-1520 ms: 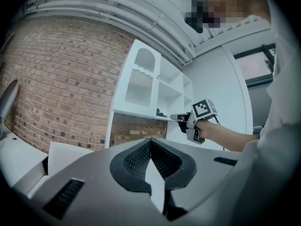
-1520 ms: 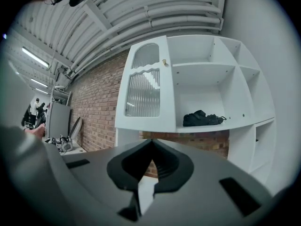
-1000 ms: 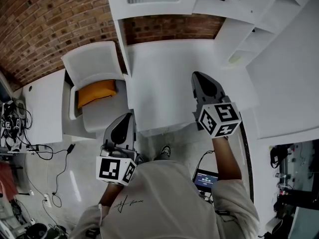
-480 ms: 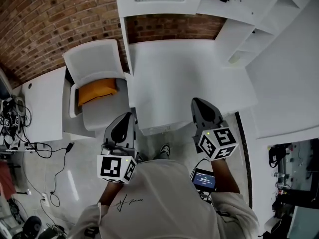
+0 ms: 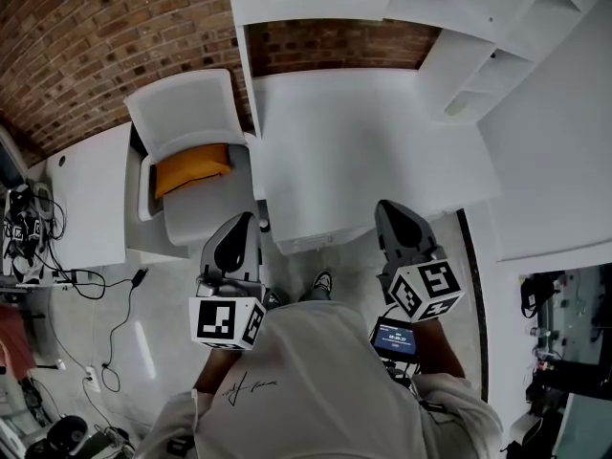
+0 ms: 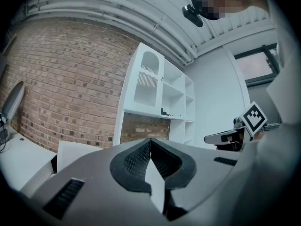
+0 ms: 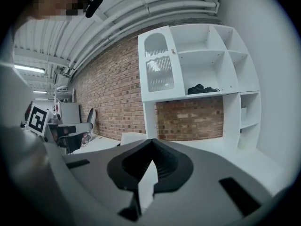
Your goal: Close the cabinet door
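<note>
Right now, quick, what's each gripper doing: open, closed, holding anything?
Left gripper: closed, jaws together, holding nothing.
Right gripper: closed, jaws together, holding nothing.

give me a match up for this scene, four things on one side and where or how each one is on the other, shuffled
Things:
1. cushion
2. dark bundle
3. cabinet door
4. left gripper

Place or state:
a. jaws together, nothing between them
b. orange, on the white chair
c. lying in the shelf unit, right of the door
d. top left corner of the shelf unit

Pairs: 1-b, 2-c, 3-d, 4-a
</note>
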Available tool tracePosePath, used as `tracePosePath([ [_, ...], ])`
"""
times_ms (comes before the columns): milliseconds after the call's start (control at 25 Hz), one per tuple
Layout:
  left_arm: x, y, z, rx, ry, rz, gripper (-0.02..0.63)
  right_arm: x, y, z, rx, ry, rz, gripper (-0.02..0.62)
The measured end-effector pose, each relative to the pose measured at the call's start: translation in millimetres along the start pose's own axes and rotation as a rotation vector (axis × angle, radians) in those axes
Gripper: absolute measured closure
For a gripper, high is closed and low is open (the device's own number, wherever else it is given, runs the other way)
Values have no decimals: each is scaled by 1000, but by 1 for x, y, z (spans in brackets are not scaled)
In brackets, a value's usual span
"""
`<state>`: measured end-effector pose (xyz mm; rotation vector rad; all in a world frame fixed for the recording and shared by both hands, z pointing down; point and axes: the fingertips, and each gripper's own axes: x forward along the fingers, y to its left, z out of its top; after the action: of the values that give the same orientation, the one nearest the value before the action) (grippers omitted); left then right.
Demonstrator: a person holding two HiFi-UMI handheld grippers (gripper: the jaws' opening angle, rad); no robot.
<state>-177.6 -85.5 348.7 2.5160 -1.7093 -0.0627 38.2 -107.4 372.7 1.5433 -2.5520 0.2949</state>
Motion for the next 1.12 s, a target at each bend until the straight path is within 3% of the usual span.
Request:
tracePosePath([
  [600, 4, 4, 10, -4, -30, 30, 591, 7, 8, 15, -61, 5, 80, 574],
  [1120, 6, 9, 7, -13, -30, 36, 591, 14, 13, 20, -87, 13, 99, 574],
])
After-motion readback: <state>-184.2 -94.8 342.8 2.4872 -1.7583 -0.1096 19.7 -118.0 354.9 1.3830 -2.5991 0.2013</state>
